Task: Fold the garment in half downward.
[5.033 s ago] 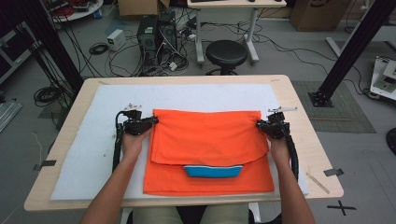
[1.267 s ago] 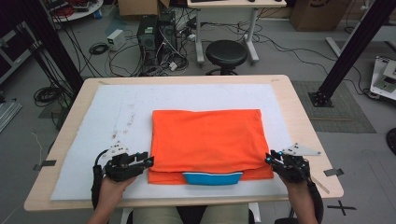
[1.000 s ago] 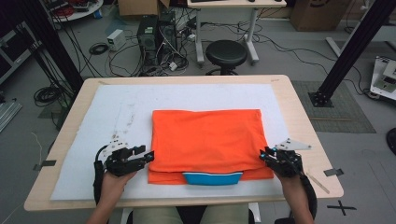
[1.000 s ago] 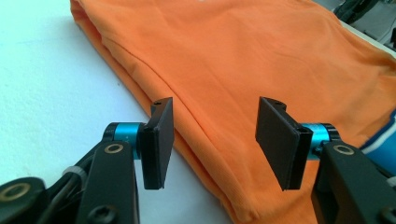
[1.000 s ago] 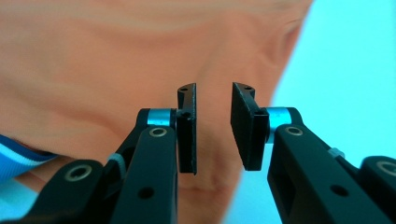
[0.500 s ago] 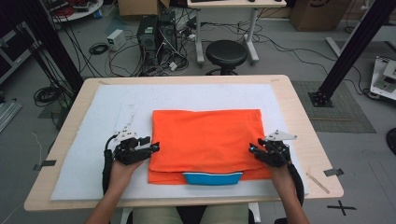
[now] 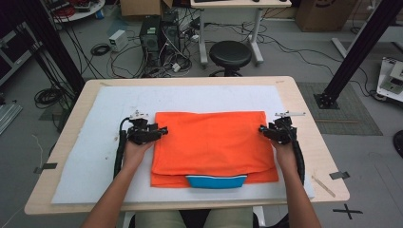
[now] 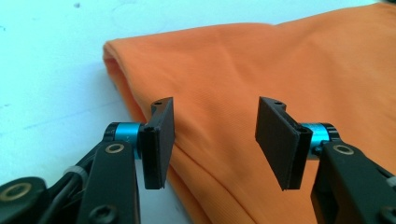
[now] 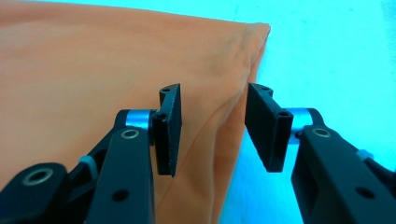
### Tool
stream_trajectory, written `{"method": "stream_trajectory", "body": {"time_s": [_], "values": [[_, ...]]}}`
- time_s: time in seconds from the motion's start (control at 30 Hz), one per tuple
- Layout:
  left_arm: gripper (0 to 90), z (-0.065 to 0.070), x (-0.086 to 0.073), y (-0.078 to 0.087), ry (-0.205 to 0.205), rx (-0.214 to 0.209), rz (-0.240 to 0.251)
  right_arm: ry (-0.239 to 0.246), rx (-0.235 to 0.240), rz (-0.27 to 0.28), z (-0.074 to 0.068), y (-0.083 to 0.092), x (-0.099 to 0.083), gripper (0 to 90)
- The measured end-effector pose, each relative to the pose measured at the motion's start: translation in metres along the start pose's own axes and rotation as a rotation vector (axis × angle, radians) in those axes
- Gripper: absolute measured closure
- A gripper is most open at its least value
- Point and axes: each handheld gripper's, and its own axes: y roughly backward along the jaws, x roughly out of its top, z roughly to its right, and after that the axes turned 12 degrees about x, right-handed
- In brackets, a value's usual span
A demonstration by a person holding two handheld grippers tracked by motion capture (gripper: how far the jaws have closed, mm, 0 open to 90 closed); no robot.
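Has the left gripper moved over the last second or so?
Yes. The left gripper has moved up the white mat, from the near corner of the orange cloth toward its far corner.

I can't read any text, label, brand or number here; the only sign I see is a black cross (image 7: 346, 210) marked on the floor.

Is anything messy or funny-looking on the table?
Only a little. The orange cloth is folded flat, but its layers don't line up: a lower layer pokes out along the near edge, and a blue strip peeks out beneath it. The left claw and right claw sit open at its side edges, gripping nothing.
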Motion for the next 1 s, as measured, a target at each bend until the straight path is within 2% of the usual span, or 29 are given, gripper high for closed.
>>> {"method": "stream_trajectory", "body": {"time_s": [0.07,0.13,0.2,0.23,0.27,0.33,0.4,0.43,0.5,0.57,0.67,0.73,0.8,0.83,0.9,0.93,1.0], "values": [[49.8,0.000,0.003,-0.005,-0.010,0.008,-0.004,-0.004,-0.003,-0.036,0.004,-0.008,0.004,63.3],[56.1,0.001,0.003,-0.010,-0.032,0.025,0.002,-0.001,-0.006,-0.078,0.006,-0.017,0.005,69.5],[64.4,0.001,0.002,-0.012,-0.049,0.053,0.005,-0.002,0.000,-0.088,0.006,-0.021,0.004,75.5],[68.4,0.001,0.002,-0.012,-0.053,0.066,0.005,0.000,0.005,-0.088,0.006,-0.021,0.004,81.4],[73.7,0.001,0.002,-0.012,-0.061,0.079,0.002,0.019,0.006,-0.096,0.005,-0.021,0.005,83.6],[86.2,0.000,0.002,-0.011,-0.055,0.091,0.001,0.072,-0.033,-0.103,0.000,-0.022,0.006,85.3],[87.7,0.001,0.002,-0.011,-0.059,0.106,0.008,0.091,-0.061,-0.084,-0.001,-0.023,0.006,85.5],[88.0,0.001,0.003,-0.010,-0.055,0.117,0.022,0.086,-0.074,-0.066,-0.001,-0.023,0.007,85.5],[88.1,-0.002,0.006,-0.009,-0.017,0.124,0.046,0.073,-0.082,-0.030,0.001,-0.022,0.009,85.5],[88.1,-0.004,0.011,-0.012,0.004,0.123,0.044,0.064,-0.092,-0.017,0.003,-0.022,0.012,85.4],[88.0,-0.004,0.017,-0.016,0.000,0.135,0.044,0.048,-0.098,-0.011,0.006,-0.026,0.015,85.4],[87.9,-0.004,0.016,-0.018,0.004,0.134,0.033,0.028,-0.095,-0.021,0.008,-0.030,0.016,84.9],[86.9,-0.005,0.013,-0.018,0.014,0.121,0.018,0.023,-0.087,-0.027,0.008,-0.031,0.015,77.4],[84.6,-0.006,0.012,-0.017,0.010,0.122,0.019,0.023,-0.089,-0.023,0.007,-0.030,0.014,70.2],[67.3,-0.006,0.012,-0.013,0.034,0.126,0.025,0.030,-0.078,0.001,0.004,-0.023,0.015,63.0],[60.7,-0.007,0.012,-0.010,0.038,0.120,0.027,0.043,-0.076,0.025,0.001,-0.019,0.016,61.0],[56.1,-0.007,0.009,-0.004,0.033,0.121,0.048,0.077,-0.041,0.066,-0.009,-0.008,0.016,60.8]]}}
